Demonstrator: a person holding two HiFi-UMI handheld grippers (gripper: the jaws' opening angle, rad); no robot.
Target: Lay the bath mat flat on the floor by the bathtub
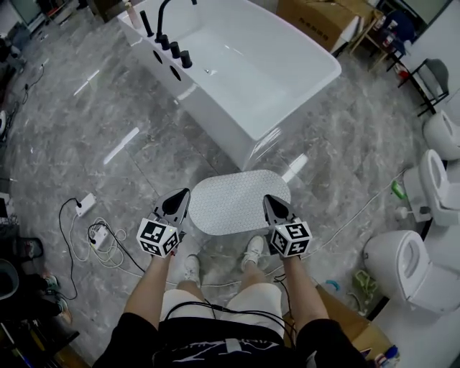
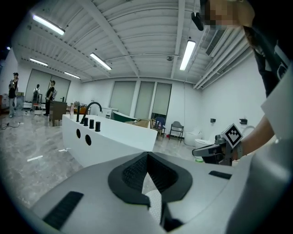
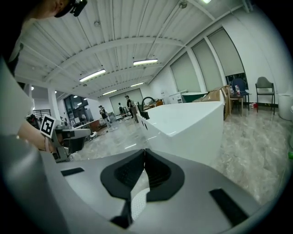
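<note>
The bath mat [image 1: 236, 202], an oval of pale grey dotted material, hangs in the air in front of me, above the grey marble floor [image 1: 93, 136] just short of the white bathtub [image 1: 244, 65]. My left gripper [image 1: 185, 195] is shut on the mat's left edge, and my right gripper [image 1: 268, 200] is shut on its right edge. In the left gripper view the dark jaws [image 2: 147, 158] meet, with a strip of mat [image 2: 154, 197] pinched below them. The right gripper view shows the same: the jaws [image 3: 143, 154] are closed over dotted mat [image 3: 137, 202], with the bathtub [image 3: 187, 123] right ahead.
Two toilets [image 1: 413, 266] [image 1: 435, 183] stand at the right. A power strip and coiled cables [image 1: 90, 215] lie on the floor at the left. A cardboard box [image 1: 316, 18] sits behind the tub, and another [image 1: 348, 320] is by my right leg. Black taps [image 1: 172, 47] line the tub's left rim.
</note>
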